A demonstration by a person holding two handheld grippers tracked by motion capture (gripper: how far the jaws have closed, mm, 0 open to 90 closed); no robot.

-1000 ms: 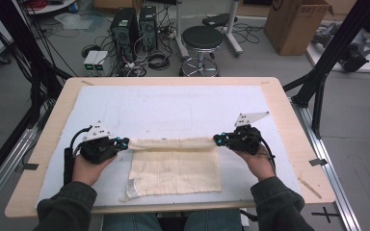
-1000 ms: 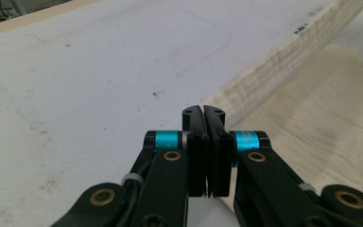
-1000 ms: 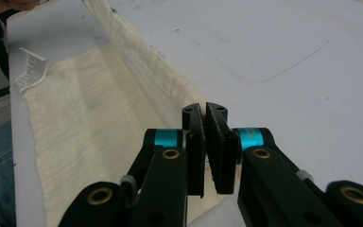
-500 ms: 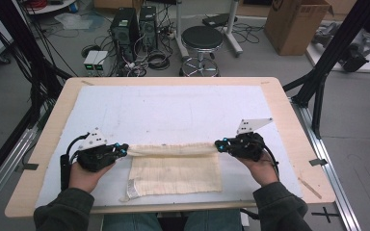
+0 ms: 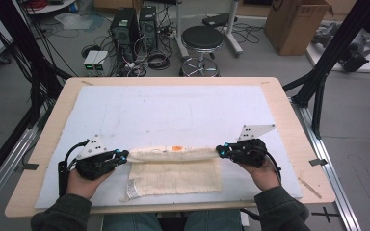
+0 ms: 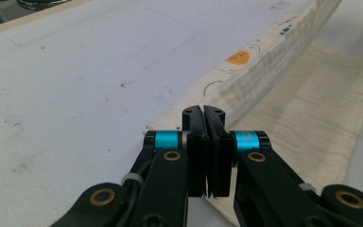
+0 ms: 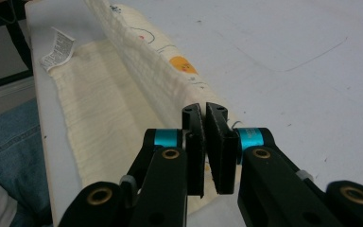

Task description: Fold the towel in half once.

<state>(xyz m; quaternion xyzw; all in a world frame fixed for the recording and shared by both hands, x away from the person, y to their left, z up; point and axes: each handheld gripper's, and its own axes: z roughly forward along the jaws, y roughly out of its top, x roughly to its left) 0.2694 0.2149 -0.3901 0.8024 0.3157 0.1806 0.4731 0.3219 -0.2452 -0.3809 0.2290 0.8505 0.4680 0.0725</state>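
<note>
Both grippers drawn nearer since earlier, left gripper (image 5: 120, 155) and right gripper (image 5: 220, 150) pinching cream cloth (image 5: 173, 175), label (image 7: 56, 47) unreadable

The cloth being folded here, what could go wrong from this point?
Each gripper, left and right, pinches just a corner of the cloth, so a corner might slip free. The lifted edge sags between them, so the fold may land crooked. The tag at the near corner could get tucked under.
</note>
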